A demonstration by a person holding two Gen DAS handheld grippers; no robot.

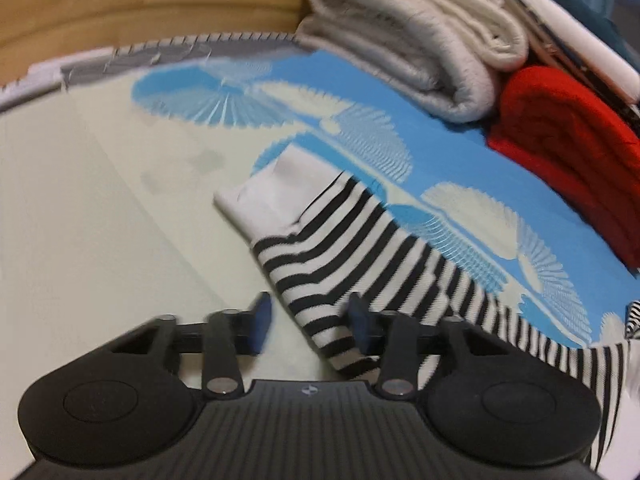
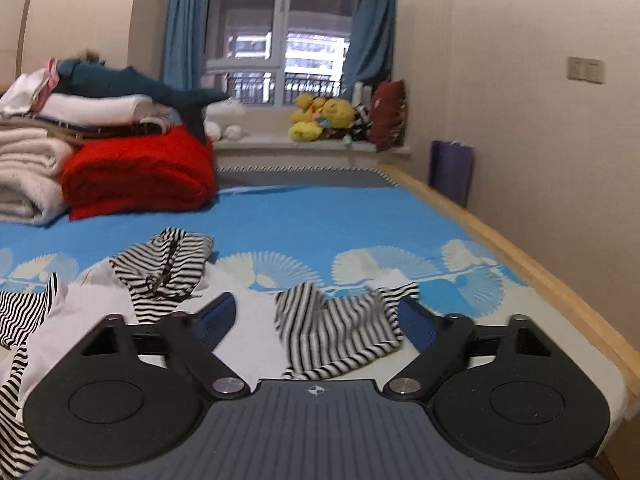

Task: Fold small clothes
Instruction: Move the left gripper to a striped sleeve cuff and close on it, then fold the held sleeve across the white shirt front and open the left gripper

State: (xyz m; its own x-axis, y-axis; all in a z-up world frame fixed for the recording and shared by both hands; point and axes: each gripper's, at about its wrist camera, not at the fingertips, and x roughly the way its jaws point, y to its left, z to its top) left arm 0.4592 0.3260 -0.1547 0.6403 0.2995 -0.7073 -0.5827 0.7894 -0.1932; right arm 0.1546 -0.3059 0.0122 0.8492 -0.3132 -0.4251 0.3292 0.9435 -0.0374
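Observation:
A black-and-white striped small garment lies crumpled on the blue and cream bed sheet (image 1: 100,200). In the left wrist view one striped sleeve (image 1: 340,248) with a white cuff (image 1: 264,200) runs toward me. My left gripper (image 1: 310,322) straddles this sleeve: the cloth lies against the right pad (image 1: 360,320), and a gap shows at the left pad. In the right wrist view the other striped sleeve (image 2: 340,332) lies between the widely spread fingers of my right gripper (image 2: 316,320), with neither pad pressing on it. The garment's bunched body (image 2: 168,268) lies to the left.
Folded white blankets (image 1: 420,40) and a folded red blanket (image 2: 140,172) are stacked at the bed's far left side. The wooden bed edge (image 2: 520,256) runs along the right, next to the wall. Plush toys (image 2: 320,120) sit on the window sill, and a purple bag (image 2: 450,168) stands beside the bed.

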